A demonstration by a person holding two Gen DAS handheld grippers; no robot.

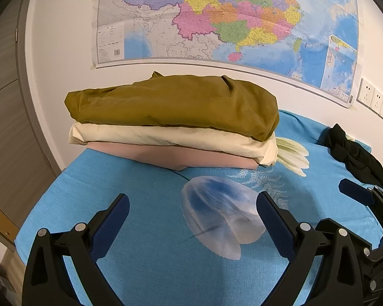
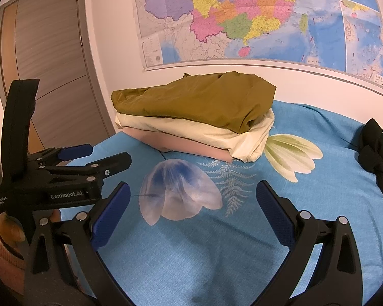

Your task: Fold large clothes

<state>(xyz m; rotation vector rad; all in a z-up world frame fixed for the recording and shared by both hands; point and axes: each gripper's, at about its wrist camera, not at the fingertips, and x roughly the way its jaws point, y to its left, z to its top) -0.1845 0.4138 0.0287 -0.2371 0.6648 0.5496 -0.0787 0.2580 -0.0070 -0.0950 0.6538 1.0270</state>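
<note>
A stack of folded clothes (image 1: 171, 119) sits on the blue bedspread (image 1: 153, 267) against the white wall, under the map (image 1: 229, 17). The olive-brown garment (image 1: 176, 102) lies on top, a cream one (image 1: 166, 137) is under it, and a pink one (image 1: 166, 156) is at the bottom, touching the bedspread.

The left gripper (image 1: 192, 210) hovers over the bedspread on the near side of the stack, its fingers spread wide with nothing between them. The stack lies straight beyond the fingertips, apart from them.

The right gripper (image 2: 192, 199) is also spread wide and empty, just to the right of the left gripper (image 2: 71, 163), and the stack (image 2: 199, 117) sits beyond its fingertips, untouched.

A crumpled black garment (image 1: 355, 153) lies on the bedspread well to the right of the stack, near the edge, away from both pairs of fingers.

A grey door (image 2: 51, 58) stands left of the stack.
</note>
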